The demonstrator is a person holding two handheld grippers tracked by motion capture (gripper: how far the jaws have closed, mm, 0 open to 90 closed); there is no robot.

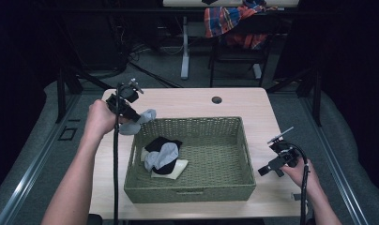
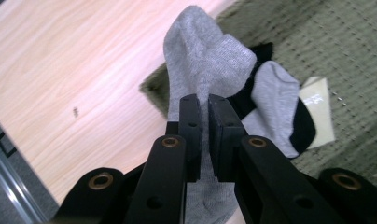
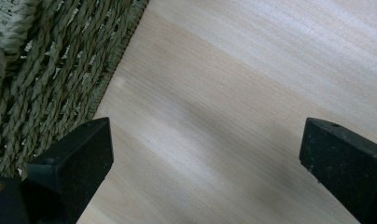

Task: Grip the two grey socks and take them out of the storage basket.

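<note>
1. At the lower right of the high view, your right gripper [image 1: 267,168] is beside the right wall of the basket [image 1: 187,192], above the table [image 1: 187,101]. In the right gripper view its jaws stand wide apart and hold nothing; there is only bare wood between them and the woven wall at the left edge.
2. In the middle of the high view, the green woven basket stands on the table. At its left part lies a small pile: a black sock [image 1: 163,143], a grey sock [image 1: 160,155] on top of it, and a pale flat piece [image 1: 176,169] under them, which looks like a card or folded cloth; I cannot tell which.
3. At the upper left of the high view, your left gripper [image 1: 133,117] holds a light grey sock [image 2: 203,51] above the far left corner of the basket. In the left gripper view the jaws are closed on the middle of this sock, and both ends hang free.
4. What can go wrong, in my judgement:
   - The grip is on a thin fold, so a quick swing may let the sock slip out.
   - The sock hangs over the basket rim; if you release here, it may fall on the table outside, or catch on the rim.
   - The hanging end may drag the pile if you go low.
</note>
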